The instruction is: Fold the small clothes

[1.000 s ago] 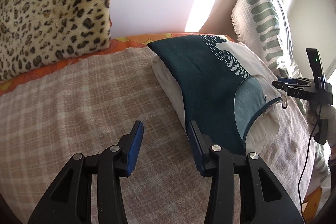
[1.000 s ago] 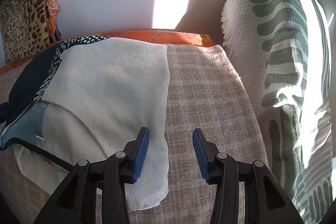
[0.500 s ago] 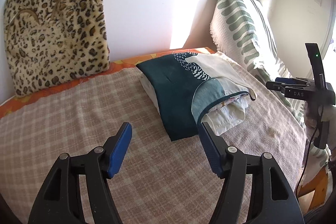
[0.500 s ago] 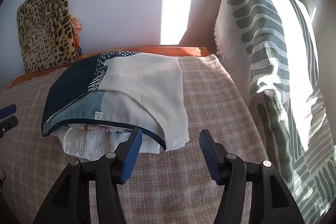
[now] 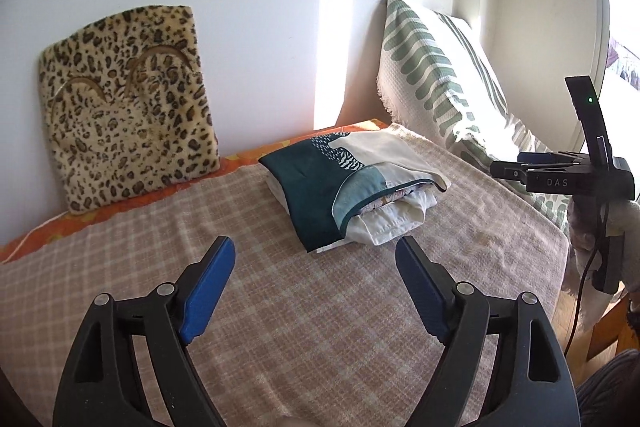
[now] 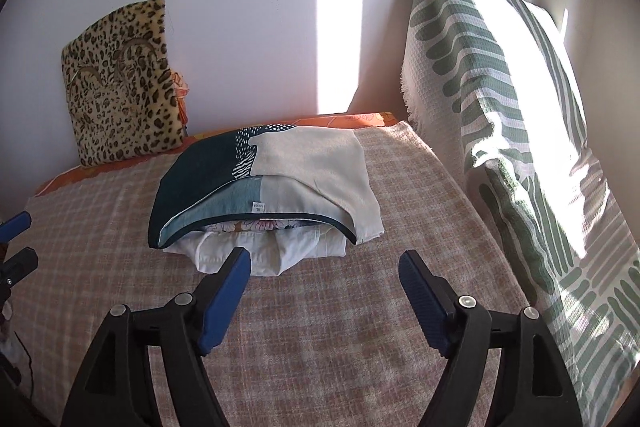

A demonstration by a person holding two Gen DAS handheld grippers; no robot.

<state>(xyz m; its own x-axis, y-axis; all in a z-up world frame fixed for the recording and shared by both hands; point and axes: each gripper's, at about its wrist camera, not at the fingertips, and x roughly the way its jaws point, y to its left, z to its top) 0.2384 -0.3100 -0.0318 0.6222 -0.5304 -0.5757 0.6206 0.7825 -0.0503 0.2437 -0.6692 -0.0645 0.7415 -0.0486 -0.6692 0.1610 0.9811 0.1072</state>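
A stack of folded clothes sits on the checked bed cover [image 5: 280, 307] near the wall. Its top piece is a teal and cream garment [image 5: 320, 183], also in the right wrist view [image 6: 280, 163]. White folded pieces [image 6: 260, 251] show under it. My left gripper [image 5: 316, 283] is open and empty, above the bed and well short of the stack. My right gripper [image 6: 324, 287] is open and empty, just in front of the stack's near edge. The right gripper's body [image 5: 560, 179] shows at the right of the left wrist view.
A leopard-print cushion [image 5: 128, 107] leans on the wall at the left. A green-and-white striped pillow [image 6: 520, 147] stands along the right side. An orange sheet edge [image 5: 120, 207] runs along the wall. The bed's right edge [image 5: 560, 239] drops to the floor.
Both grippers have pulled back and up from the stack and opened wider. The teal and cream garment now lies released on top of the pile.
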